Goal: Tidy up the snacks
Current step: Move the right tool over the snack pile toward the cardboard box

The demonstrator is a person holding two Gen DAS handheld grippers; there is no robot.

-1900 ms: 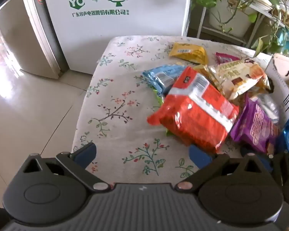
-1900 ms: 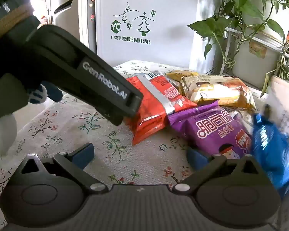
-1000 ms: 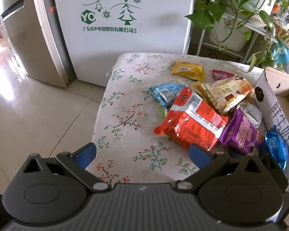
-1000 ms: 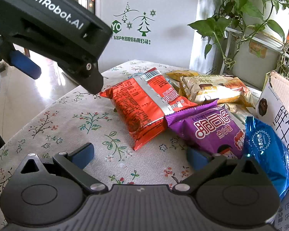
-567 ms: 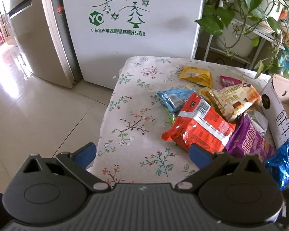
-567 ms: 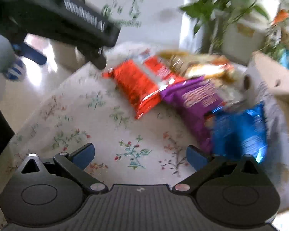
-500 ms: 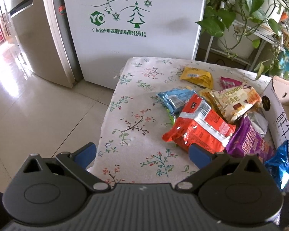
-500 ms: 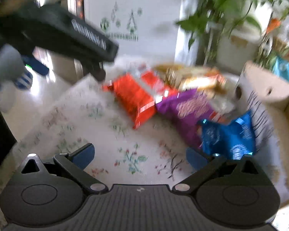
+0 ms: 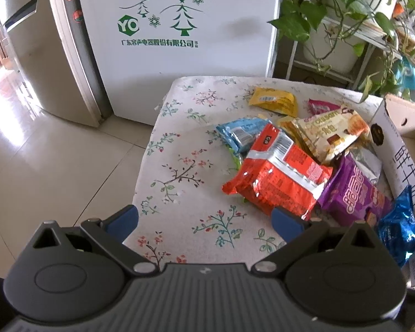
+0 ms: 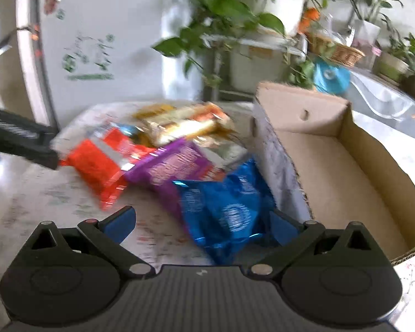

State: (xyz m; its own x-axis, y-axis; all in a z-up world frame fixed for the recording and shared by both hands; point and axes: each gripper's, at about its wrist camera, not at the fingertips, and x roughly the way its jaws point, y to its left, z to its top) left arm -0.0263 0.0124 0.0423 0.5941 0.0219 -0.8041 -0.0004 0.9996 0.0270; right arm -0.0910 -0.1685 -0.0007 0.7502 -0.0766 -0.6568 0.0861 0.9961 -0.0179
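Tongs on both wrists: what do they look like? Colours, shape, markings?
Same build on both. Left tongs and right tongs: blue fingertips on black linkage arms with silver pivot pins, two round black housings, and a ribbed grey body with a small white mark. No cables or sleeves visible.

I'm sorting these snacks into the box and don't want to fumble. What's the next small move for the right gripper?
Probably close the right gripper on the blue packet: it lies between the open jaws, beside the empty cardboard box.
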